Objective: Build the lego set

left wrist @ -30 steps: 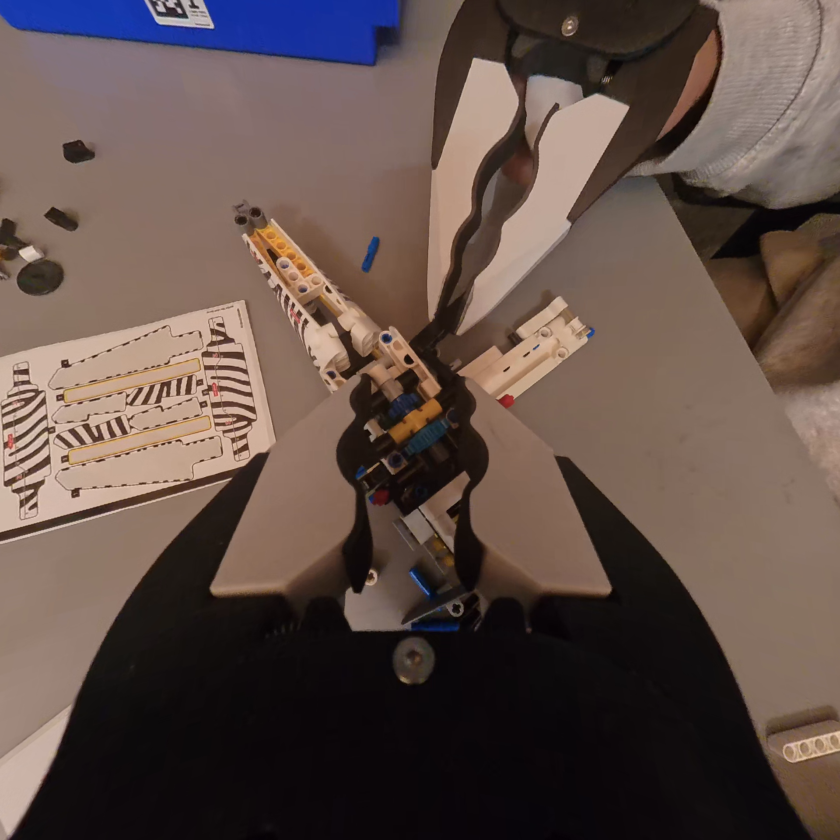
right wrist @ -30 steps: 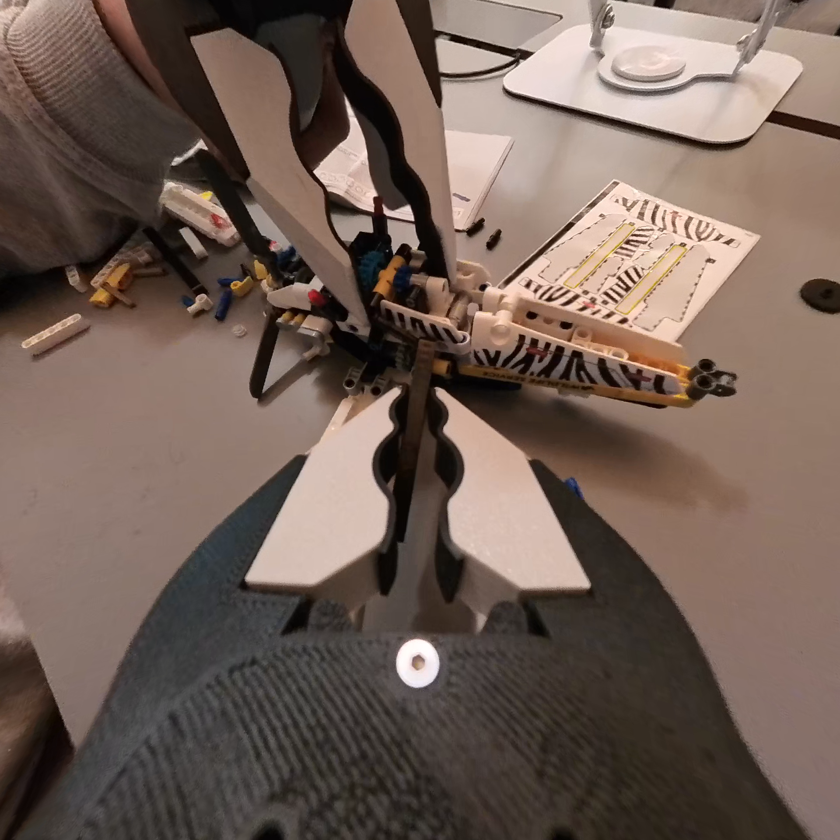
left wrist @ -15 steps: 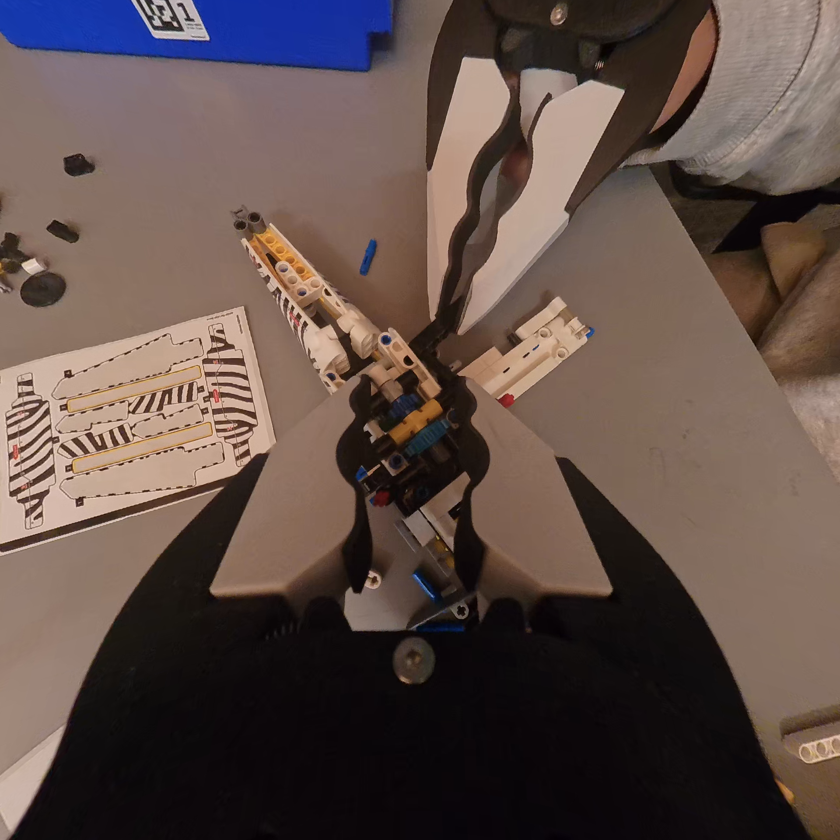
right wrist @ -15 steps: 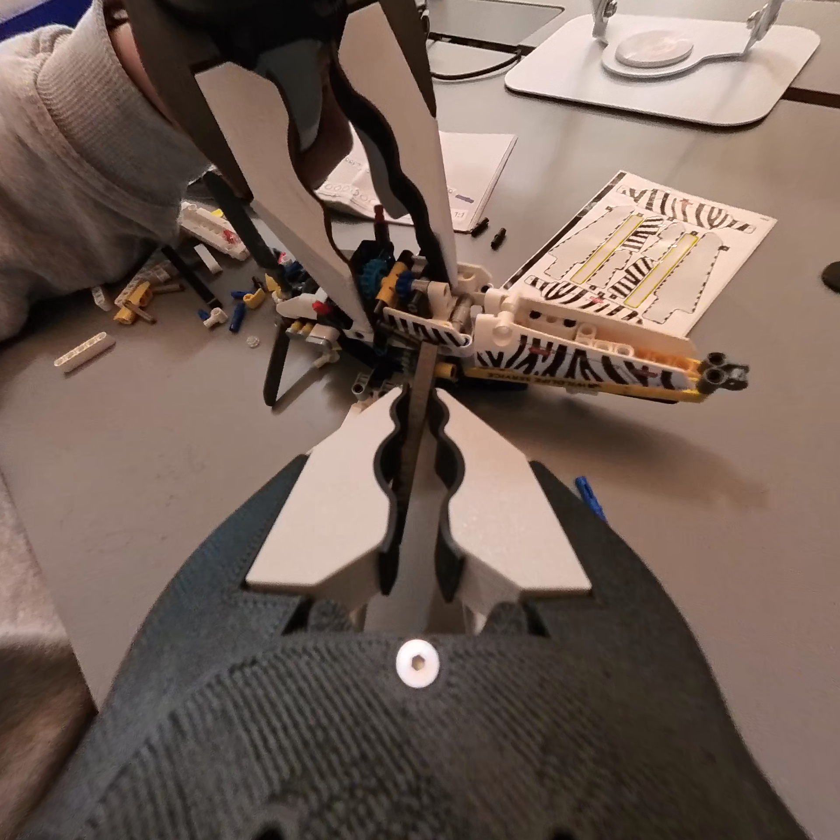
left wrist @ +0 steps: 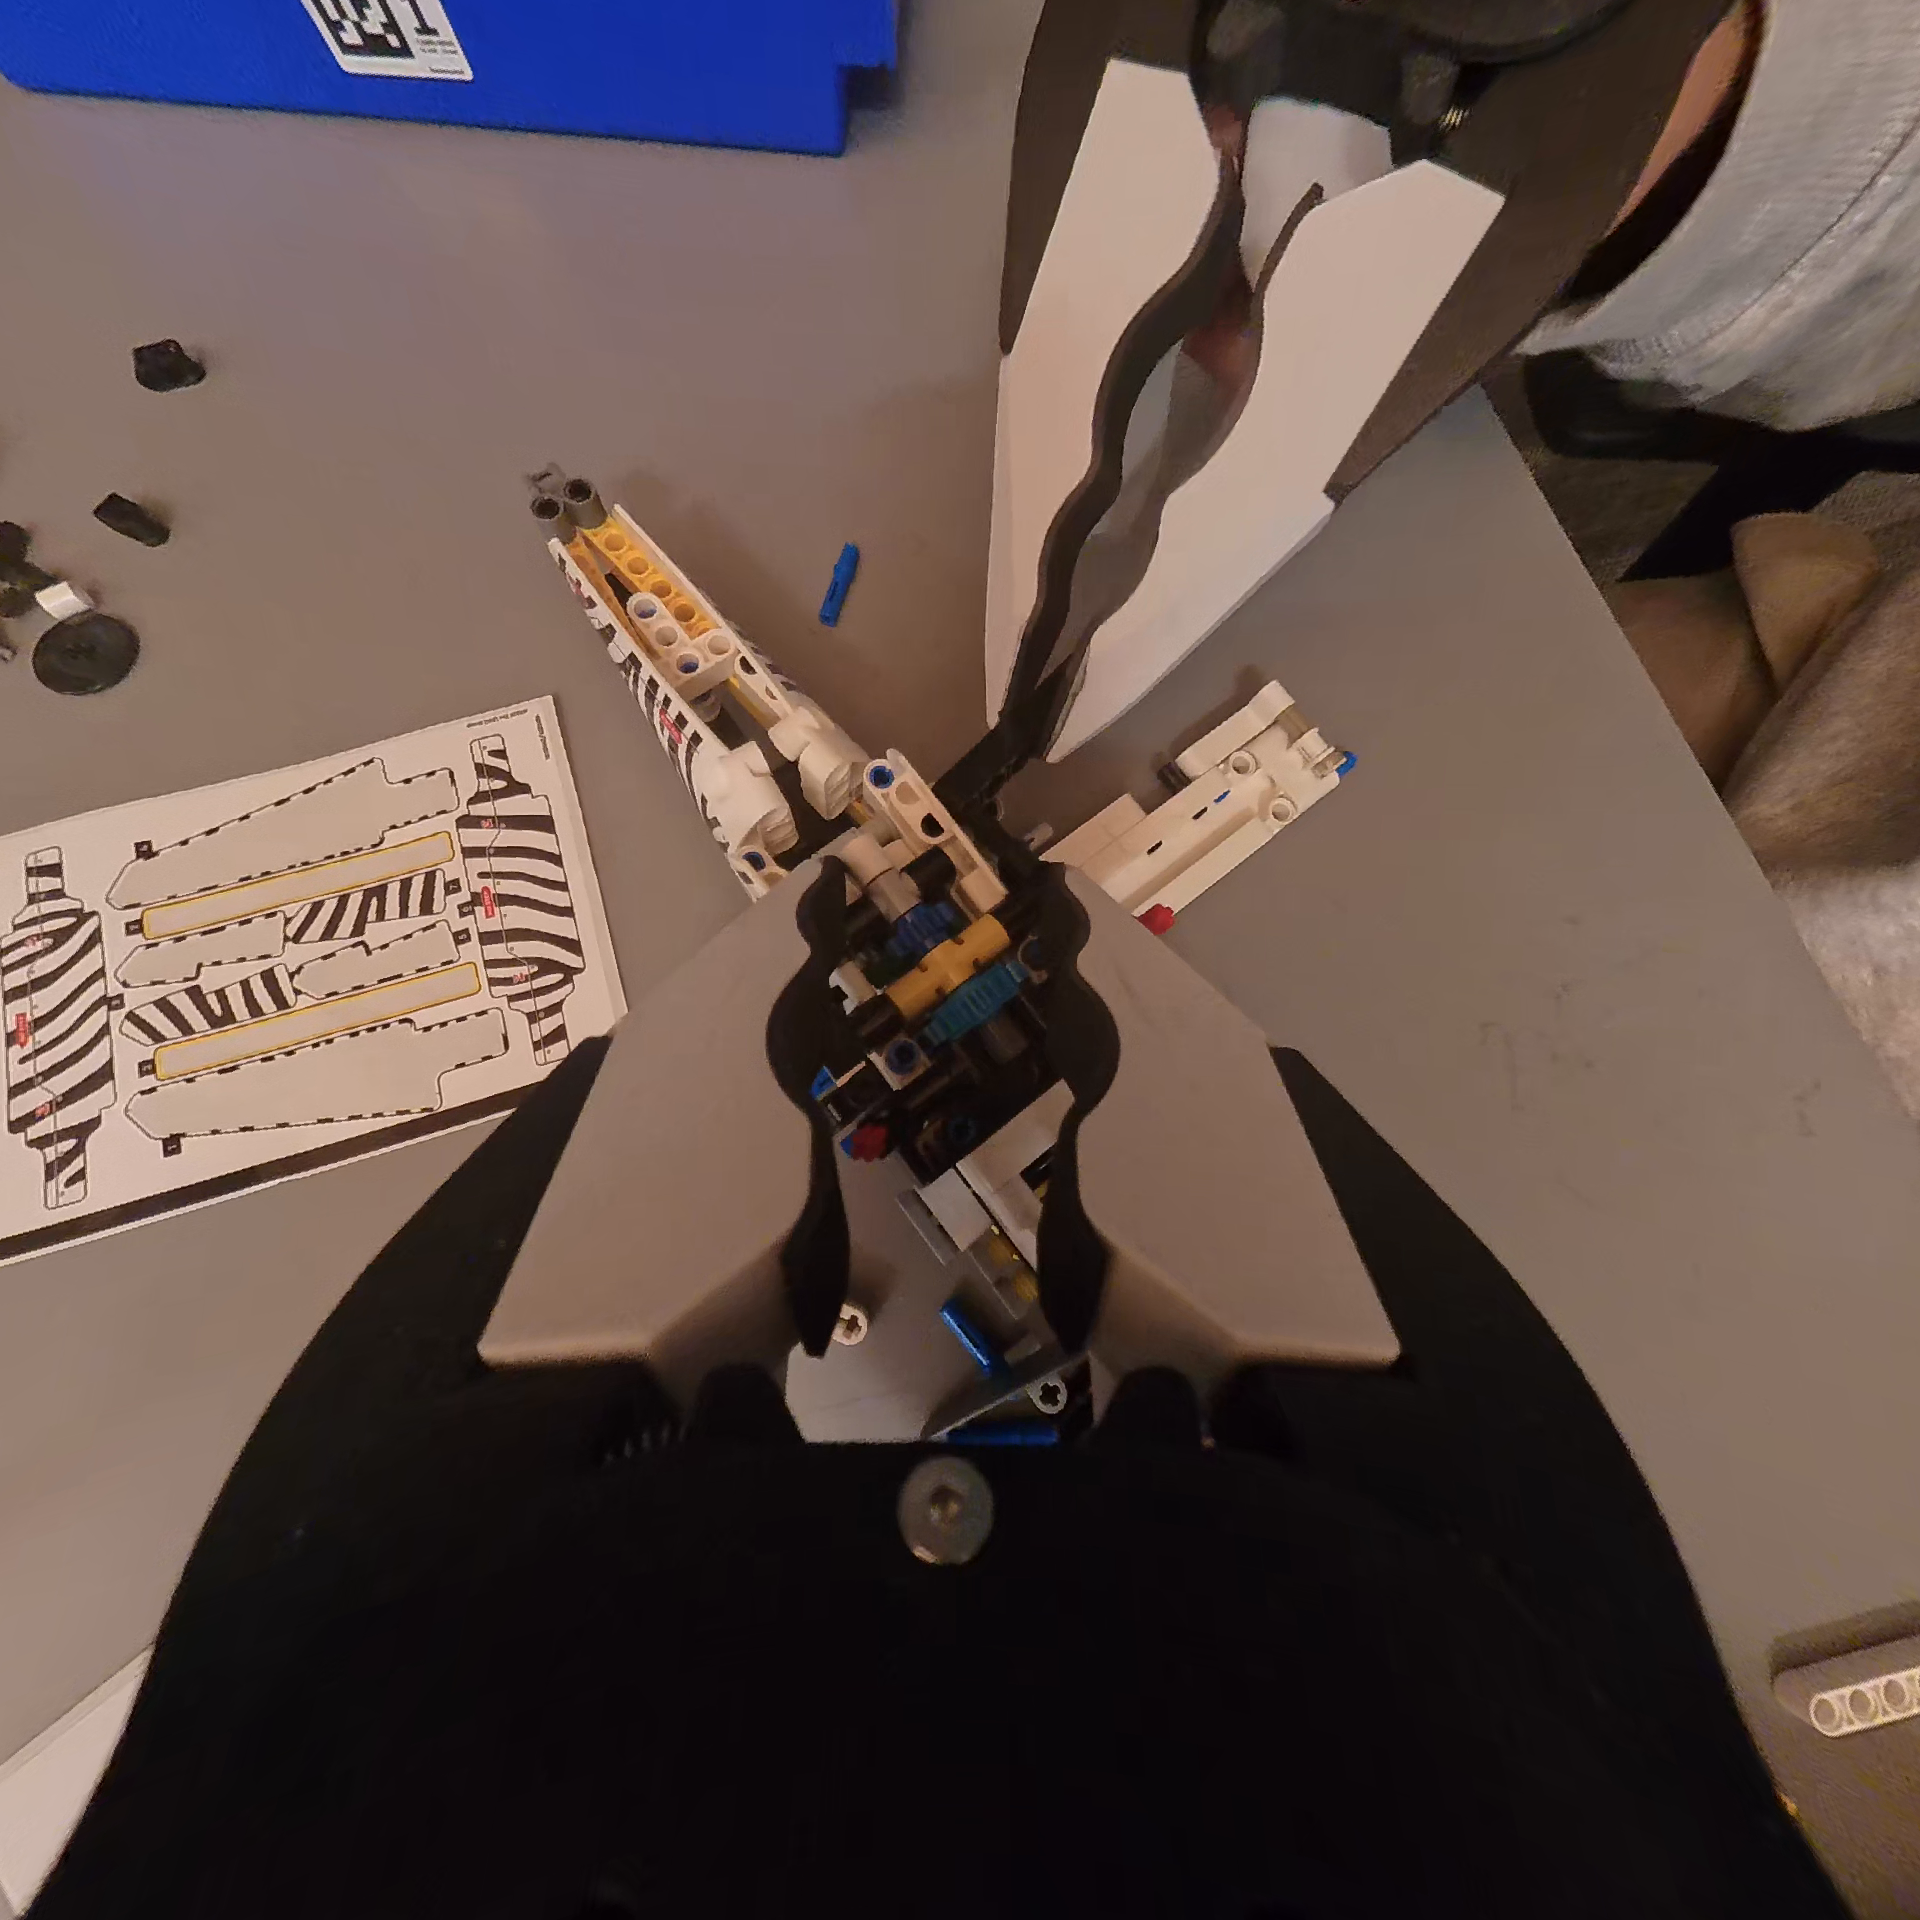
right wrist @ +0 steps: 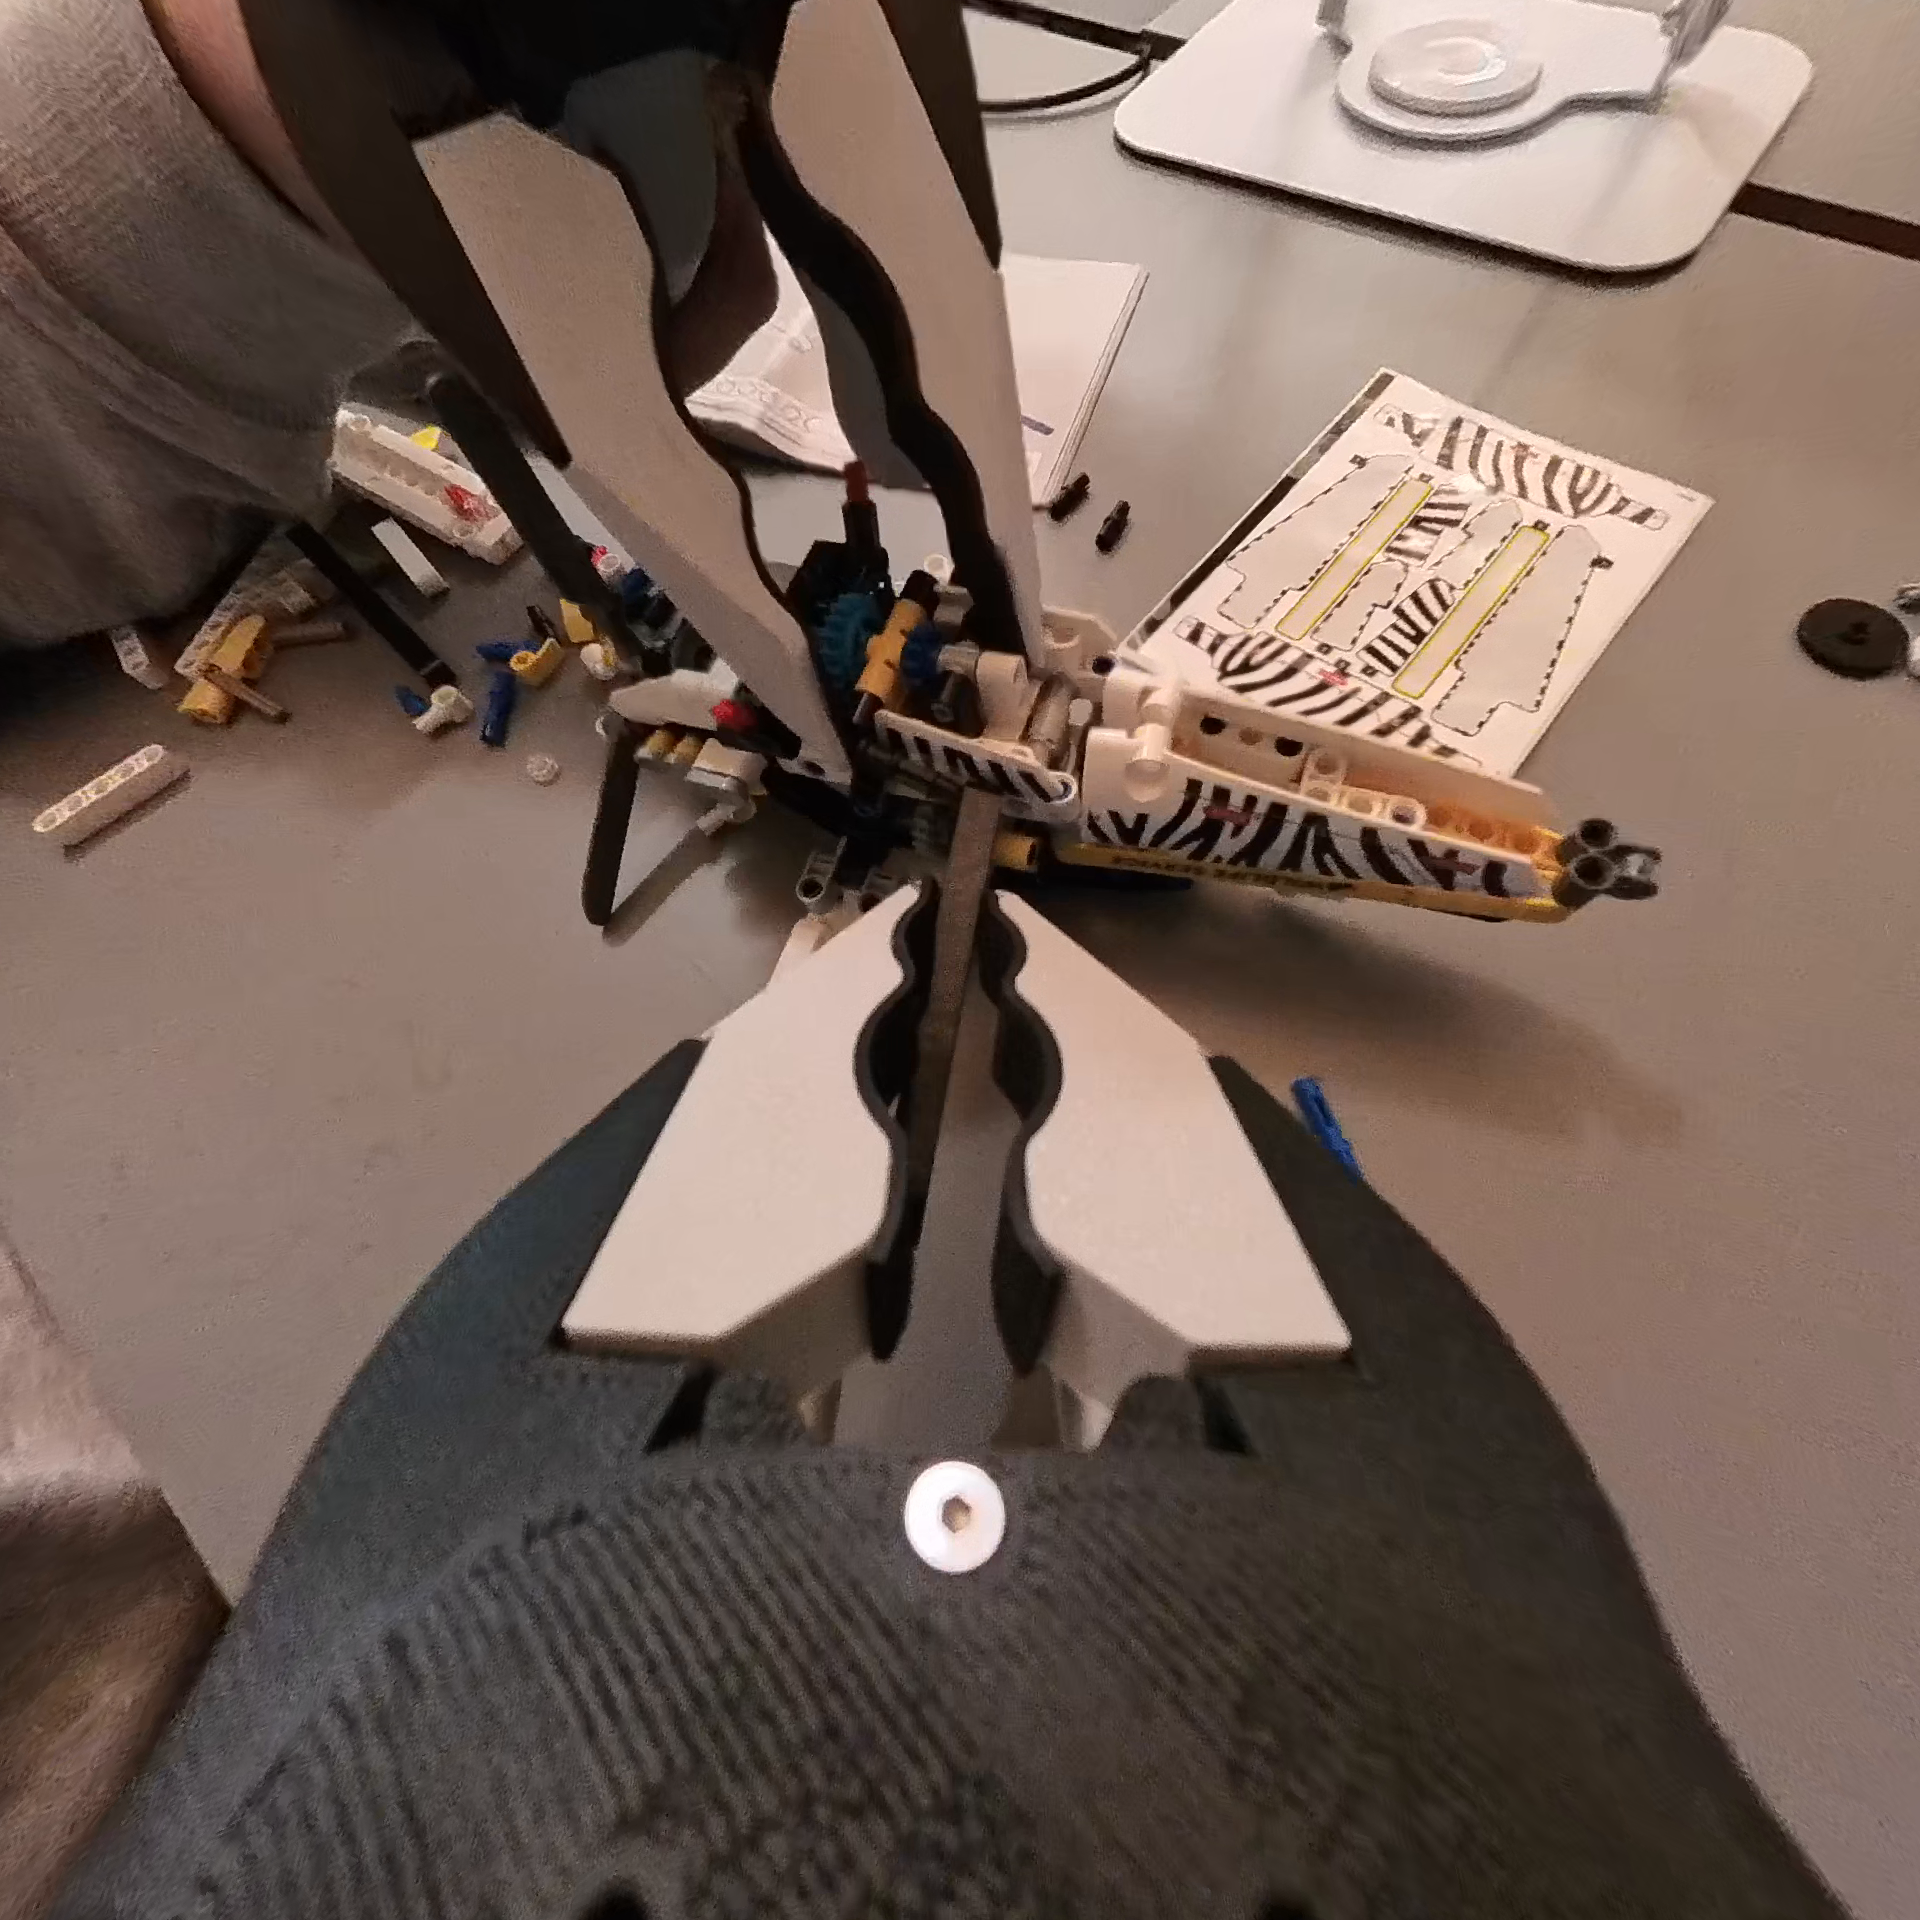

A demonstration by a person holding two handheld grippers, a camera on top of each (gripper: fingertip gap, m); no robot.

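The lego model (left wrist: 935, 997) is a helicopter-like body with blue gears, a yellow beam and a zebra-striped tail boom (left wrist: 675, 665). My left gripper (left wrist: 940, 904) is shut on the model's body and holds it from above. My right gripper (right wrist: 951, 904) is shut on a thin dark strip (right wrist: 951, 997) whose far end touches the model's side under a striped panel (right wrist: 977, 774). The right gripper also shows in the left wrist view (left wrist: 1023, 727), with the strip's tip against the model. The left gripper also shows in the right wrist view (right wrist: 914, 686).
A zebra sticker sheet (left wrist: 281, 966) lies left of the model. A blue bin (left wrist: 520, 73) stands at the back. A blue pin (left wrist: 840, 584), a black disc (left wrist: 83, 652) and a white assembly (left wrist: 1226, 810) lie nearby. Loose parts (right wrist: 499, 686), a booklet (right wrist: 1070, 343) and a white stand base (right wrist: 1455, 135) lie beyond. Only a small space, under 4 cm, lies between the two pairs of fingers.
Both grippers keep their hold. The right gripper with the strip has shifted slightly against the model; the model has barely moved.
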